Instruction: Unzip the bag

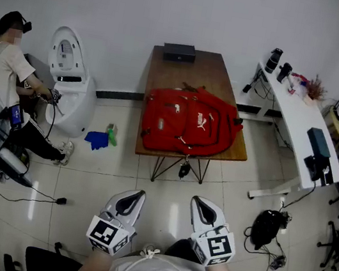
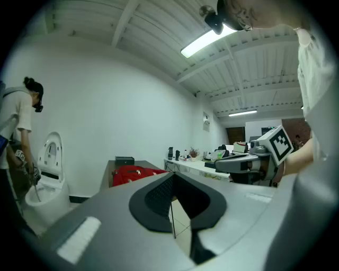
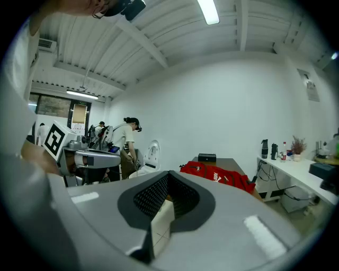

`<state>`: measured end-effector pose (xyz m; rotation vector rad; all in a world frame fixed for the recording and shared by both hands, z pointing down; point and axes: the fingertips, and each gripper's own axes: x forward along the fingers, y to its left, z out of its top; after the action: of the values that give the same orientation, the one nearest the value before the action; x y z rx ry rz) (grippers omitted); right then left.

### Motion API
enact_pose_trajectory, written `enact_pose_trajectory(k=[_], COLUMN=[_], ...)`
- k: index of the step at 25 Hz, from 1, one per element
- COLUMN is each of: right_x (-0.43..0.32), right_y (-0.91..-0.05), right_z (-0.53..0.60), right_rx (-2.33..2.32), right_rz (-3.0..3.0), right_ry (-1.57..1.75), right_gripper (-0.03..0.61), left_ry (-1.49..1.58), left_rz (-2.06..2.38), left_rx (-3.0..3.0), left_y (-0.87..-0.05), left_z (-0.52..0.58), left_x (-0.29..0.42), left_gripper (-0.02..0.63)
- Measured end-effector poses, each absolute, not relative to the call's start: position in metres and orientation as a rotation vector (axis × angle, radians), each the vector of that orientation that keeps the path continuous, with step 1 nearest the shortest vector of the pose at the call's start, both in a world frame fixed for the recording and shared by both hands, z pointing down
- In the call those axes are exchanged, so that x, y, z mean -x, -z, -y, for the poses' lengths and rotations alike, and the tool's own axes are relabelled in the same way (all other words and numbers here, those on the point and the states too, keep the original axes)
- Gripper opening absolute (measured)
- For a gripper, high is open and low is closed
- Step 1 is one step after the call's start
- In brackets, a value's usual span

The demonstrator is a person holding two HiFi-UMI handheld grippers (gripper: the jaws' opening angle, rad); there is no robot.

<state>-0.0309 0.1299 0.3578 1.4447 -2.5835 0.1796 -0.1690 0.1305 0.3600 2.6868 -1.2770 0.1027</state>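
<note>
Probably soft, light and prone to bunching, the red bag (image 1: pixel 190 123) lies flat on the wooden surface (image 1: pixel 187 70), well apart from the left gripper (image 1: pixel 137 195) and right gripper (image 1: pixel 199 202), both with jaws pressed together on nothing, so 1 should pin the fabric while the other pinches the small zipper pull.

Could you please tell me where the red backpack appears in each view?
Head view: red backpack lies on the wooden table, upper centre.
Left gripper view: red backpack left of centre, above the jaws.
Right gripper view: red backpack right of centre, above the jaws.
Shared landmark: the black box at the table's far end.
</note>
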Motion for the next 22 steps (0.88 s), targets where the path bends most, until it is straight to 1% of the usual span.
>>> enact_pose_trajectory(k=[6, 11, 22], right_x=[0.028, 0.013, -0.030], right_y=[-0.373, -0.382, -0.400], right_z=[-0.100, -0.056, 0.069], right_rx=[-1.464, -1.435, -1.332], right_rz=[2.550, 2.567, 2.571], right_ry=[-0.227, -0.213, -0.308], right_gripper=[0.005, 0.005, 0.005], left_ry=[-0.086, -0.092, -0.153], left_rz=[1.221, 1.227, 1.250], left_rx=[-2.687, -2.657, -2.620], left_y=[-0.371, -0.381, -0.398], left_z=[-0.104, -0.059, 0.067], left_x=[0.165, 0.151, 0.090], left_gripper=[0.008, 0.008, 0.008])
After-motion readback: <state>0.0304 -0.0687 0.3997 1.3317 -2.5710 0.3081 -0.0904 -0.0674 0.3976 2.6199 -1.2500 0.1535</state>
